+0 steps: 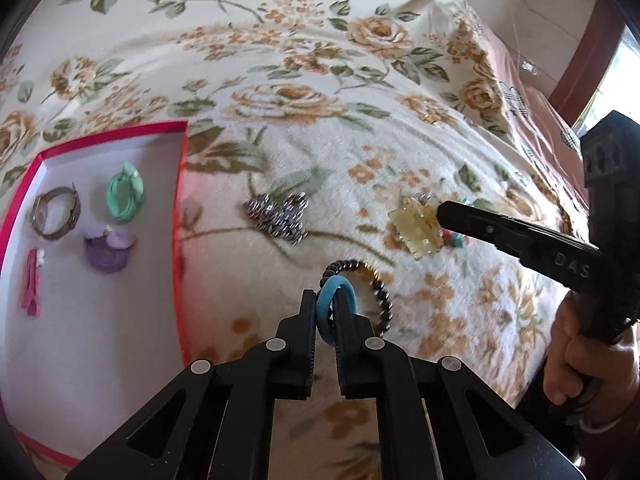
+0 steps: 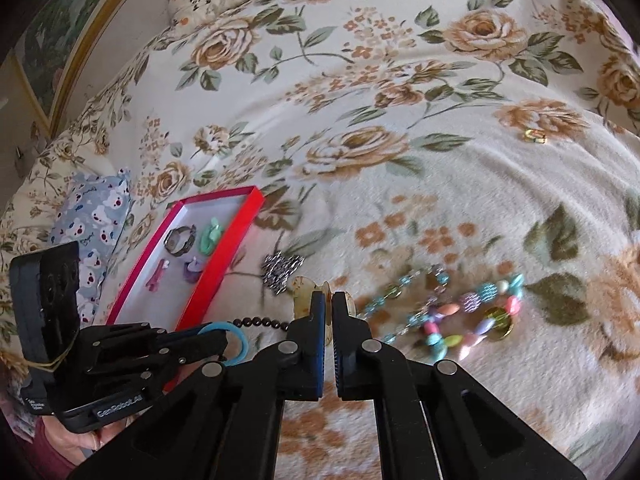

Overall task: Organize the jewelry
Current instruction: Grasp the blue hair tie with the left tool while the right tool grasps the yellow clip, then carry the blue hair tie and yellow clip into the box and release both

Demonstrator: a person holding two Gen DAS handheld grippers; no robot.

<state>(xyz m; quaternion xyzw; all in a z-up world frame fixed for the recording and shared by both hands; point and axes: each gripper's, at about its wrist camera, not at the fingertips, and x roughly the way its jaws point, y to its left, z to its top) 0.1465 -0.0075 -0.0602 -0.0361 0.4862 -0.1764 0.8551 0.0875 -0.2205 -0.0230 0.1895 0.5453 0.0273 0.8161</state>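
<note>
My left gripper (image 1: 325,300) is shut on a blue hair tie (image 1: 332,312), held above the floral blanket; it also shows in the right wrist view (image 2: 230,342). My right gripper (image 2: 329,300) is shut on a translucent yellow hair claw clip (image 1: 416,230), lifted just off the blanket. A red box (image 1: 182,208) with a white inside holds a watch (image 1: 56,212), a green scrunchie (image 1: 124,196), a purple piece (image 1: 106,250) and a pink clip (image 1: 31,282). A dark beaded bracelet (image 1: 380,296), a silver chain pile (image 1: 280,216) and a pastel bead necklace (image 2: 460,316) lie on the blanket.
The floral blanket (image 2: 400,160) covers the whole bed. A small gold ring (image 2: 535,135) lies at the far right. A blue patterned pillow (image 2: 96,216) sits beyond the box. The bed's edge and a reddish floor (image 1: 580,60) are at the right in the left wrist view.
</note>
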